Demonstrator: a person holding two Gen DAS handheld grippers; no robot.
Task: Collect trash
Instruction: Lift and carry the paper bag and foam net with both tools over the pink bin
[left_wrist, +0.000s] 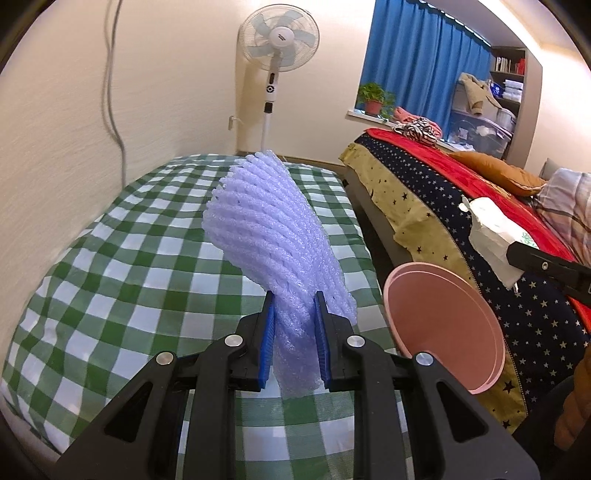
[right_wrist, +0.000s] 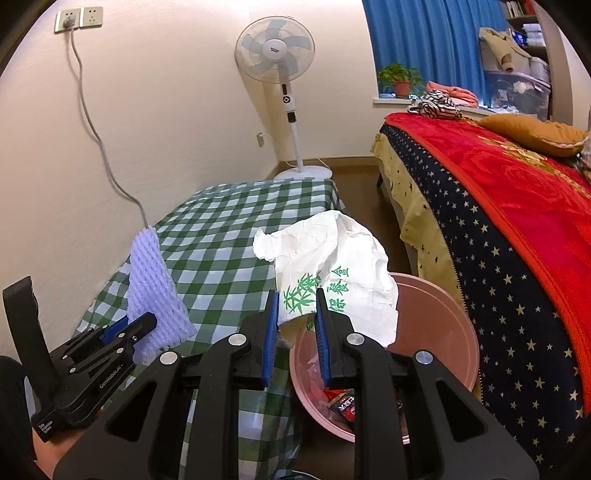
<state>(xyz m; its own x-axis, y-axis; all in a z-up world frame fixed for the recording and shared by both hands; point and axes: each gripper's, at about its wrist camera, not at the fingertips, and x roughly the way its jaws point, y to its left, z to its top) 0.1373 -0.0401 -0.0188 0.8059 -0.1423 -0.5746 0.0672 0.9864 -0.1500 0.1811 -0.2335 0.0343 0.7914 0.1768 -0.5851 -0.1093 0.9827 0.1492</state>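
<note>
My left gripper is shut on a pale lilac foam net sleeve and holds it upright above the green checked tablecloth. The sleeve also shows in the right wrist view, at the left. My right gripper is shut on a crumpled white paper bag with green print, held over the rim of the pink bin. That bag shows in the left wrist view, at the right. The bin stands on the floor between table and bed, with red wrappers inside.
A bed with a starry navy cover and red blanket runs along the right. A white standing fan stands by the far wall. A grey cable hangs from a wall socket down to the table.
</note>
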